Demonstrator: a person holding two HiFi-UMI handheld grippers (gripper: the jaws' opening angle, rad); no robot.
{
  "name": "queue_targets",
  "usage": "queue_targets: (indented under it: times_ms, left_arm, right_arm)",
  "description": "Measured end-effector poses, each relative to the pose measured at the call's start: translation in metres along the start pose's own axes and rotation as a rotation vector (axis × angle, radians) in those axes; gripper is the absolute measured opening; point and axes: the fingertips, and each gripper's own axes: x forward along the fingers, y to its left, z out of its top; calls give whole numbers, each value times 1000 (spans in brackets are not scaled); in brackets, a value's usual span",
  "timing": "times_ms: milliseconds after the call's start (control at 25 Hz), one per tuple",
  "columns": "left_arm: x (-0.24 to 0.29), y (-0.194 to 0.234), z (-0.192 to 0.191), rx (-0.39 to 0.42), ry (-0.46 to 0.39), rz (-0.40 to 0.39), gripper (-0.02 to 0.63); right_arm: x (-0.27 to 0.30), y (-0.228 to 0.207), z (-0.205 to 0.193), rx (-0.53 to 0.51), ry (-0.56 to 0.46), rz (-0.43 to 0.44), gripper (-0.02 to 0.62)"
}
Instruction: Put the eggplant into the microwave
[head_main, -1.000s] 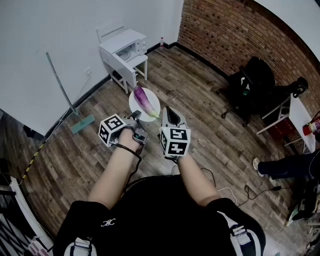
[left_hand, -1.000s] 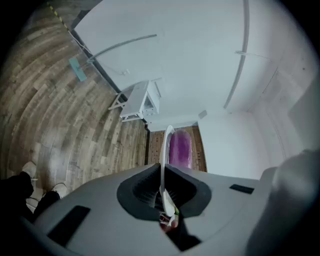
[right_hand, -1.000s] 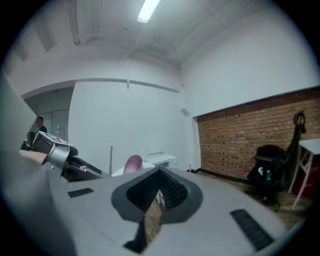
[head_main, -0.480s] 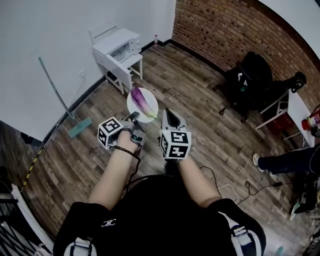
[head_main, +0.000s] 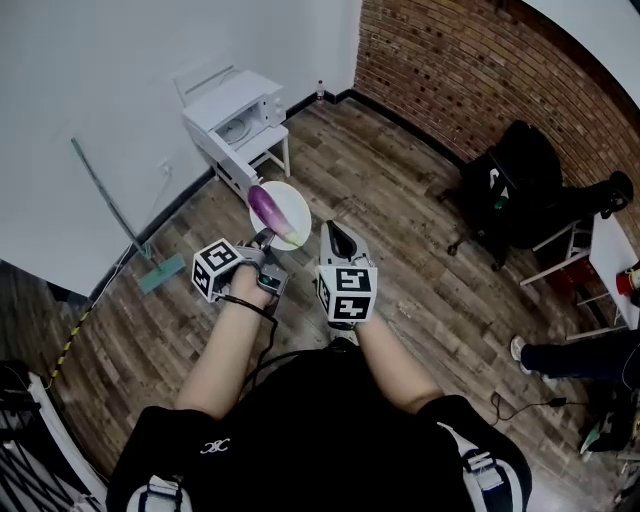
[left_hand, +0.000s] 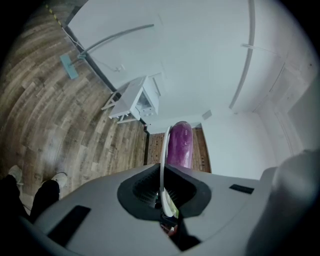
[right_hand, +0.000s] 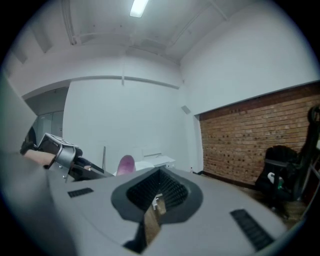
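A purple eggplant (head_main: 264, 207) lies on a white plate (head_main: 290, 207). My left gripper (head_main: 267, 240) is shut on the plate's near rim and holds it above the wooden floor. In the left gripper view the plate's rim (left_hand: 164, 160) runs edge-on between the jaws, with the eggplant (left_hand: 180, 145) beyond. My right gripper (head_main: 335, 232) is shut with nothing in it, just right of the plate. The white microwave (head_main: 240, 115) stands on a small white table (head_main: 228, 160) against the wall ahead, its door closed. The eggplant's tip (right_hand: 125, 164) shows in the right gripper view.
A mop (head_main: 115, 210) leans on the white wall at the left. A black chair with a bag (head_main: 520, 175) stands by the brick wall (head_main: 470, 70) at the right. A small bottle (head_main: 320, 93) sits in the corner. Someone's foot (head_main: 520, 350) shows at far right.
Both grippers and the plate with the eggplant have moved forward towards the white table and microwave, which now sit closer. The grip on the plate is unchanged.
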Motion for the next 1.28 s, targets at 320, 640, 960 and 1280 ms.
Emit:
queue_targets:
  times_ms: [320, 640, 960, 1280]
  left_arm:
    - [93, -34, 15, -29, -74, -2, 17]
    - [167, -51, 20, -49, -104, 23, 17]
    - [201, -41, 39, -40, -125, 46, 17]
    - [276, -38, 91, -68, -129, 39, 17]
  right_arm:
    - [73, -66, 28, -50, 9, 88, 8]
    - [130, -123, 38, -22, 32, 130, 8]
    - [166, -139, 27, -34, 55, 149, 8]
    - [252, -151, 33, -89, 75, 172, 8]
